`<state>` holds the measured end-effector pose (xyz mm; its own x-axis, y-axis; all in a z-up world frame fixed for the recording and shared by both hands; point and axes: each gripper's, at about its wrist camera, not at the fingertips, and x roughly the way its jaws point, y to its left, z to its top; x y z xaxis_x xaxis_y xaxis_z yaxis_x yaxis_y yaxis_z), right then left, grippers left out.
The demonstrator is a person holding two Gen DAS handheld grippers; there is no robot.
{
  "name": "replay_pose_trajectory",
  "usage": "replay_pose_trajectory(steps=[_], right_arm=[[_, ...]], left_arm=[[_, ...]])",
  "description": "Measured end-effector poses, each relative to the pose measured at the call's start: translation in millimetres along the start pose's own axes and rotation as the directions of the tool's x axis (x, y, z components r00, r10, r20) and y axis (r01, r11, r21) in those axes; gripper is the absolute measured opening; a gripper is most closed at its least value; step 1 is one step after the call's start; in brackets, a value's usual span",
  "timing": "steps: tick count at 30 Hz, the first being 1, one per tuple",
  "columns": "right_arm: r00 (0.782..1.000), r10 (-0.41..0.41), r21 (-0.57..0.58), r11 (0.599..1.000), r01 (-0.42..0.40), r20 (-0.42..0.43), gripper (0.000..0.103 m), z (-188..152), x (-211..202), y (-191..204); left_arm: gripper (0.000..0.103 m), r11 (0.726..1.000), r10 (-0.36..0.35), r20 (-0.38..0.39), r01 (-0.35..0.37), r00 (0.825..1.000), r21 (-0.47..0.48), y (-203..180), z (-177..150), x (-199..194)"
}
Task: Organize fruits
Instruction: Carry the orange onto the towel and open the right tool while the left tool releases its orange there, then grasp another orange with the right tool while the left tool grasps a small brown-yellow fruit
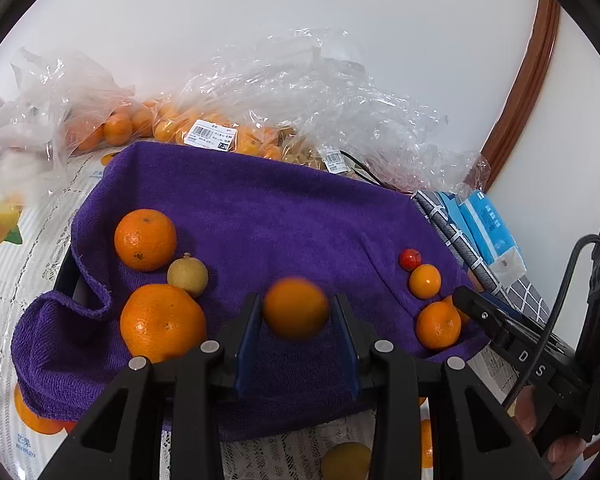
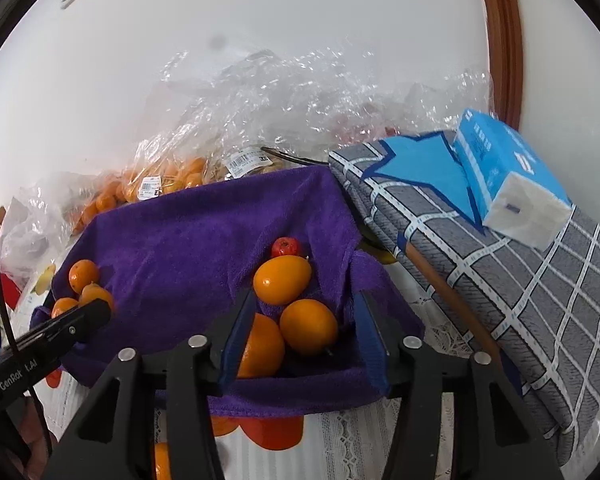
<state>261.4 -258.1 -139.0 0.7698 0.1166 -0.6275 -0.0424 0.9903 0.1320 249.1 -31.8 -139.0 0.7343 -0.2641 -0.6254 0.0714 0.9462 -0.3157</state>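
Sorting fruit onto the purple towel is the step in hand. The left tongs squeeze a small orange fruit above the towel's near edge. The right tongs stand open around a little orange fruit lying on the towel's right side, not pressing it. Next, I think, the left fruit needs a gentle set-down beside its own kind.
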Motion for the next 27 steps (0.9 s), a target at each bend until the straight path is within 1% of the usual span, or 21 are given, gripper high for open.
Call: replay_pose_trajectory(steps=[2, 4, 9, 12, 15, 17, 20, 22, 27], right_arm=[[1.000, -0.019, -0.009, 1.000, 0.019, 0.014, 0.053, -1, -2, 2], [0.999, -0.031, -0.002, 1.000, 0.031, 0.027, 0.058, -1, -5, 1], [0.998, -0.053, 0.018, 0.998, 0.053, 0.015, 0.058, -3, -25, -1], [0.999, -0.040, -0.009, 0.999, 0.040, -0.001, 0.058, -11, -42, 8], [0.999, -0.011, -0.018, 1.000, 0.010, -0.043, 0.058, -26, -57, 17], [0.998, 0.011, -0.013, 1.000, -0.012, -0.068, 0.058, -36, -61, 21], [0.994, 0.020, -0.020, 1.000, -0.022, -0.107, 0.057, -51, -63, 29], [0.992, 0.032, -0.025, 0.999, -0.035, -0.123, 0.056, -59, -65, 37], [0.988, 0.061, -0.044, 0.997, -0.068, -0.139, 0.056, -68, -64, 55]], left_arm=[[0.036, 1.000, -0.005, -0.002, 0.005, 1.000, 0.002, -1, 0, 0], [0.040, 1.000, -0.010, 0.000, 0.010, 1.000, 0.007, -1, 0, 0], [0.044, 1.000, -0.012, 0.035, 0.011, 0.999, 0.023, -3, 0, -9], [0.045, 0.999, -0.015, 0.044, 0.014, 0.999, 0.029, -3, 1, -14], [0.045, 0.999, -0.005, 0.049, 0.003, 0.999, 0.050, -6, -1, -20], [0.045, 0.998, -0.003, 0.053, 0.000, 0.999, 0.059, -6, -2, -27], [0.046, 0.999, -0.014, 0.065, 0.011, 0.998, 0.049, -1, -6, -42], [0.047, 0.999, -0.011, 0.079, 0.007, 0.997, 0.054, 5, -14, -56], [0.049, 0.996, 0.038, 0.084, -0.044, 0.996, 0.072, 25, -34, -80]])
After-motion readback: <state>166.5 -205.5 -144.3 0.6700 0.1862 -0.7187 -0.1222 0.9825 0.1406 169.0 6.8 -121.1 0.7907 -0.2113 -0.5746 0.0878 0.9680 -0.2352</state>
